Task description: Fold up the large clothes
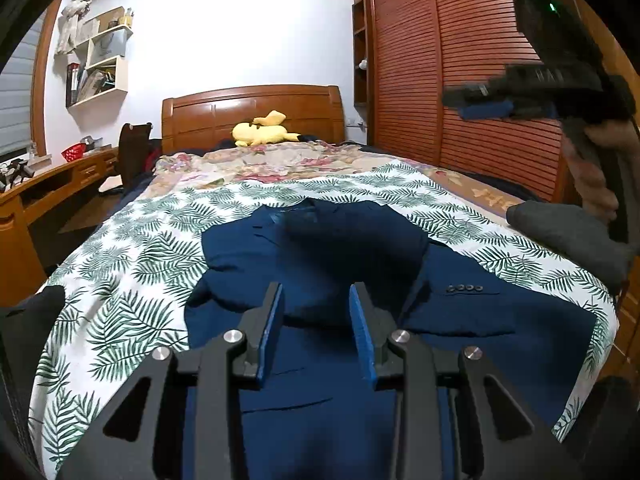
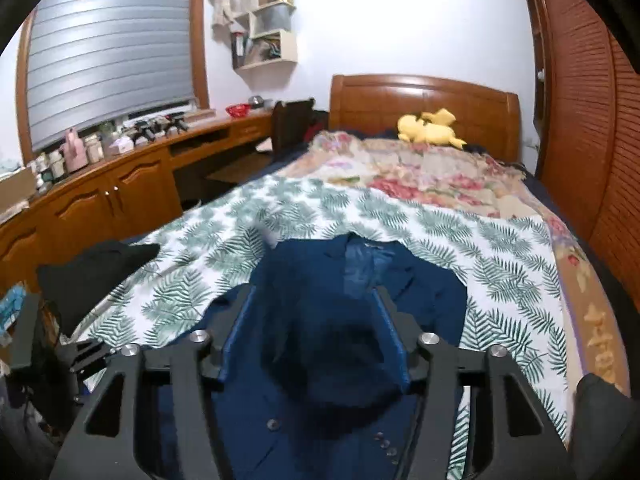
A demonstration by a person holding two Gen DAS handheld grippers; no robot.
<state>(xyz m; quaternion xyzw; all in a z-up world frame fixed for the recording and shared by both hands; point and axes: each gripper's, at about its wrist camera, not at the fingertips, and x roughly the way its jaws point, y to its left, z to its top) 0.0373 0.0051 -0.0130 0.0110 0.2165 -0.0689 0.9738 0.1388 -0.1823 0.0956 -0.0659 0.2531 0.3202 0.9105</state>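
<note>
Two grippers hung over a navy-blue woven suit jacket [image 1: 320, 248] that lay spread on the leaf-printed white cotton sheet [image 1: 132, 264] covering the near end of the bed, well short of the polished wooden headboard [image 1: 252, 114]. The jacket lay with its collar toward the headboard and its hem toward the foot, probably so that it could be folded flat. One sleeve lay across the body on the side away from the wooden desk, its cuff showing a row of small dark buttons [image 1: 464, 289]. Soft ridges in the cloth suggested a thick, lined fabric that would hold a crease rather than slump. The left gripper [image 1: 316, 332] was low over the jacket's lower half, its blue-padded jaws partly apart with nothing between them. The right gripper [image 2: 314, 336] was raised above the jacket, its jaws set wider and likewise empty; in the left wrist view it showed as a blurred black shape high on the wardrobe side, gripped by a hand [image 1: 596, 176]. Both empty grippers seemed poised between folds, judging by the sleeve already laid in. A yellow plush toy [image 1: 262, 130] rested just before the headboard on a flowered quilt [image 1: 280, 164], and a dark grey folded garment [image 1: 568, 240] sat at the bed's wardrobe-side edge.
</note>
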